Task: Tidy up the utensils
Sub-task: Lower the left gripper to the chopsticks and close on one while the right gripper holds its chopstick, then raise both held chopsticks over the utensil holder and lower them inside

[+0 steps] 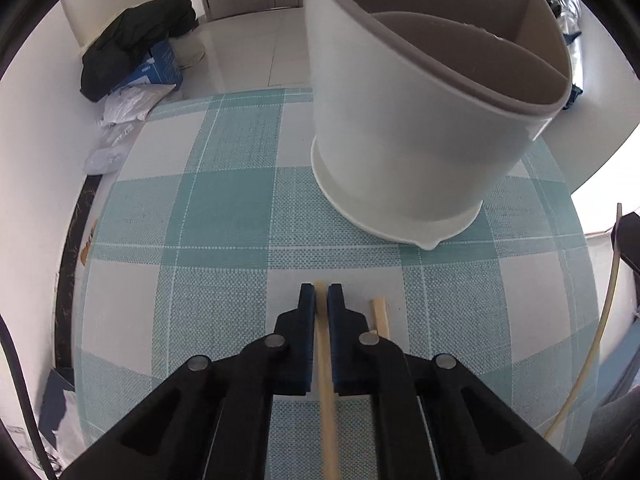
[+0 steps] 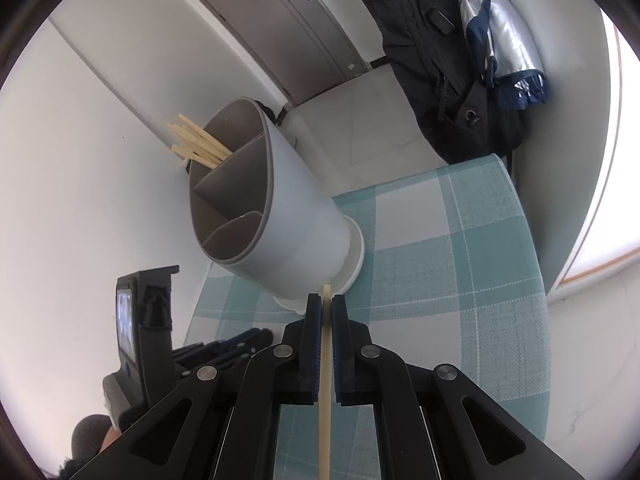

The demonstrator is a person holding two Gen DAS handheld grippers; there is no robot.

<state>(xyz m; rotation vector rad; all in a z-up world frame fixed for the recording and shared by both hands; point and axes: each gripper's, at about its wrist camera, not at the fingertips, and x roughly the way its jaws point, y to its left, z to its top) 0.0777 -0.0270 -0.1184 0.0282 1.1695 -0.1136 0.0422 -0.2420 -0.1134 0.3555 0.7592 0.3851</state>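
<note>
In the left wrist view, my left gripper [image 1: 321,294] is shut on a pale wooden chopstick [image 1: 328,400] just above the checked cloth. A second chopstick [image 1: 379,316] lies on the cloth right beside its right finger. The white utensil holder [image 1: 400,152] with grey dividers stands just beyond. In the right wrist view, my right gripper [image 2: 326,304] is shut on another chopstick [image 2: 325,400], whose tip points at the base of the holder [image 2: 288,232]. Several chopsticks [image 2: 196,140] stand in the holder's far compartment; its other compartments look empty.
A teal and white checked cloth [image 1: 208,208] covers the round table. A black camera housing with a small screen [image 2: 148,320] sits left of my right gripper. Clothes and bags [image 1: 136,48] lie on the floor; jackets [image 2: 460,60] hang beyond the table.
</note>
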